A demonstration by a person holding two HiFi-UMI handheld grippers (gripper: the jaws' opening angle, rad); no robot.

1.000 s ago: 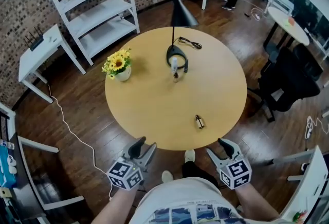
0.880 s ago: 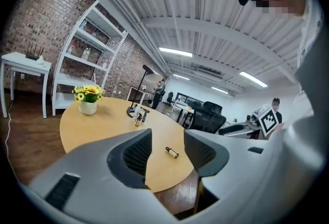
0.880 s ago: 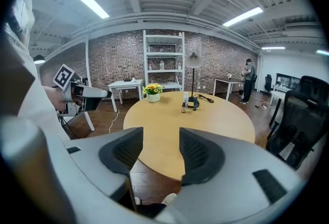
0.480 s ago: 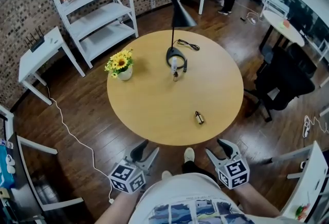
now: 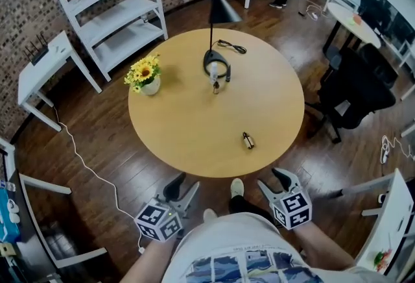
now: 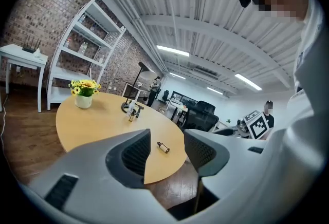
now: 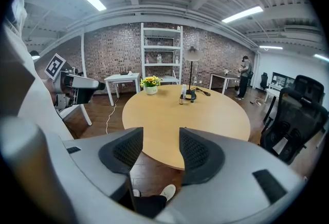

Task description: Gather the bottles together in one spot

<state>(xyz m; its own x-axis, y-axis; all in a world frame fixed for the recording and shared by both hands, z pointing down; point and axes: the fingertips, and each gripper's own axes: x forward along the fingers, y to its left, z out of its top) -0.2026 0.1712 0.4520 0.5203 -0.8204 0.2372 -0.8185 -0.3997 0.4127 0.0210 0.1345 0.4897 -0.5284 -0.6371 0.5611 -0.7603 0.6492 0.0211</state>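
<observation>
1. While both grippers are held over the floor just off the near edge of the round table, neither one touches a bottle.
2. The left gripper is seen with its jaws spread wide, and nothing is pinched between the pads.
3. The right gripper is likewise held with its jaws apart and empty. Only the table edge, the floor and a shoe are seen in the gap.
4. A small brown bottle lies on its side on the near right part of the table. It is nearer the right gripper than the left and well apart from both.
5. In the left gripper view this lying bottle is framed by the gap between the jaws, but it lies well beyond their tips.
6. A white bottle and a small dark bottle stand upright just beside the lamp base. These two are on the far half of the table, well apart from the lying bottle and from both grippers.
7. A pot of yellow flowers stands at the table's left side.
</observation>
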